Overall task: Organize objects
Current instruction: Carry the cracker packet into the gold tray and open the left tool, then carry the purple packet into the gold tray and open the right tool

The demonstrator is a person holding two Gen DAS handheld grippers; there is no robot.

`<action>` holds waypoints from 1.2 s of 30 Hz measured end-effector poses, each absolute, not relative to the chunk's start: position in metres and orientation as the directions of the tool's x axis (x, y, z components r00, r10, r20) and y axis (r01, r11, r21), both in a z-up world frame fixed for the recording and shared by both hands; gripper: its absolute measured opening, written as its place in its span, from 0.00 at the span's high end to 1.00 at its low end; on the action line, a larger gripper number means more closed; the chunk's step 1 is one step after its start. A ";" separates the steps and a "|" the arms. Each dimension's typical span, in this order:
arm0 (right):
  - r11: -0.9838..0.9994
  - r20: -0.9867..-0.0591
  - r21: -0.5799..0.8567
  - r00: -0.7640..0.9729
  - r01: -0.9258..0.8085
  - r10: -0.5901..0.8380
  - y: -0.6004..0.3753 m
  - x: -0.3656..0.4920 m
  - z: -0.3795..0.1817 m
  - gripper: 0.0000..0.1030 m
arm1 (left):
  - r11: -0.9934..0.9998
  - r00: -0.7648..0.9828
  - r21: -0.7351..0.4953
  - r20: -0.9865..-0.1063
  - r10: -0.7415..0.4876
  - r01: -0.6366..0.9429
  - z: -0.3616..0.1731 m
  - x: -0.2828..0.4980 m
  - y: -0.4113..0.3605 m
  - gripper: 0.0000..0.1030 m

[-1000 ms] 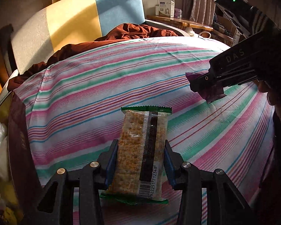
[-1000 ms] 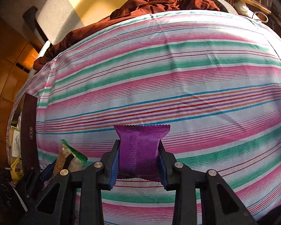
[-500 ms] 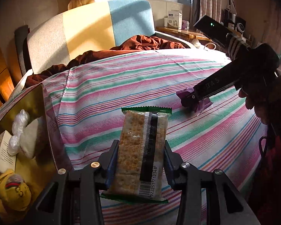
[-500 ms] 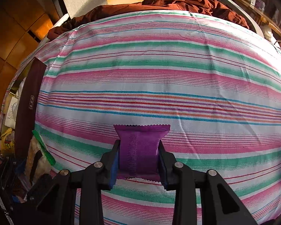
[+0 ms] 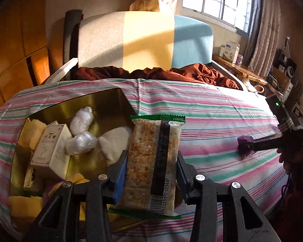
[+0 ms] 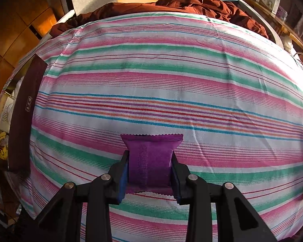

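Note:
My left gripper (image 5: pixel 150 174) is shut on a cracker packet (image 5: pixel 151 161) with green sealed ends and a barcode, held upright above the right edge of an open gold-lined box (image 5: pixel 103 104). The box holds a white carton (image 5: pixel 50 147), two plastic-wrapped white balls (image 5: pixel 80 133), a white pouch and yellow items. My right gripper (image 6: pixel 150 169) is shut on a small purple sachet (image 6: pixel 150 159) just over the striped bedsheet (image 6: pixel 171 84). In the left wrist view that sachet (image 5: pixel 244 142) and the right gripper (image 5: pixel 262 142) show at the right, low over the sheet.
The box's dark brown outer wall (image 6: pixel 22 117) stands at the left edge of the sheet. A crumpled maroon blanket (image 5: pixel 192 74) lies at the bed's head before a grey, yellow and blue headboard (image 5: pixel 143 40). A cluttered wooden shelf (image 5: pixel 242 68) runs under the window at right.
My left gripper has swung left and risen with the cracker packet, bringing the open box fully into view beneath it. The right gripper shifted slightly over the sheet, still gripping the sachet.

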State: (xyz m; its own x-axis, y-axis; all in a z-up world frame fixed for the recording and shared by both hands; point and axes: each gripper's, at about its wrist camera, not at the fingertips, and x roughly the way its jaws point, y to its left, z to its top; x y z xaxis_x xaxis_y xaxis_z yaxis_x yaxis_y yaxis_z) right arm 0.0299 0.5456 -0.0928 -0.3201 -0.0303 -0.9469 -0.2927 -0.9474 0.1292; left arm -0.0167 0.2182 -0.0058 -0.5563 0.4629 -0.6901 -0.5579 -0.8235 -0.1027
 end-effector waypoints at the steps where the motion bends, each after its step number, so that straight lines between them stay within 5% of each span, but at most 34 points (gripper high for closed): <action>1: -0.949 -0.947 0.125 -0.319 -0.291 -0.027 0.543 0.026 -0.095 0.66 | -0.841 -0.568 -0.103 -0.694 0.443 -0.531 -0.007 -0.026 0.210 0.57; 8: -0.957 -0.949 0.083 -0.314 -0.279 0.010 0.534 0.020 -0.096 0.66 | -0.911 -0.587 -0.081 -0.740 0.327 -0.405 -0.024 -0.075 0.173 0.53; 20: -0.982 -0.898 0.112 -0.439 -0.153 -0.034 0.448 -0.002 -0.059 0.66 | -0.933 -0.661 -0.027 -0.698 0.276 -0.360 -0.015 -0.055 0.125 0.37; 33: -0.985 -0.827 0.144 -0.534 0.100 -0.175 0.301 -0.032 -0.026 0.65 | -0.960 -0.728 -0.028 -0.645 0.231 -0.280 0.010 -0.031 0.075 0.02; 36: -0.988 -0.834 0.123 -0.529 0.096 -0.155 0.284 -0.035 -0.035 0.57 | -0.963 -0.728 -0.031 -0.648 0.223 -0.268 0.011 -0.027 0.068 0.00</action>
State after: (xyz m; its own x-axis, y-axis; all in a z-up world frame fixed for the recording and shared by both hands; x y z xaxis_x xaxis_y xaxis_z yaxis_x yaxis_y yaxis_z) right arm -0.0353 0.2843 -0.0345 -0.5292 -0.1551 -0.8342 0.0955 -0.9878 0.1230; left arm -0.0275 0.0680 0.0113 -0.7282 0.2234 -0.6480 -0.2678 -0.9630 -0.0311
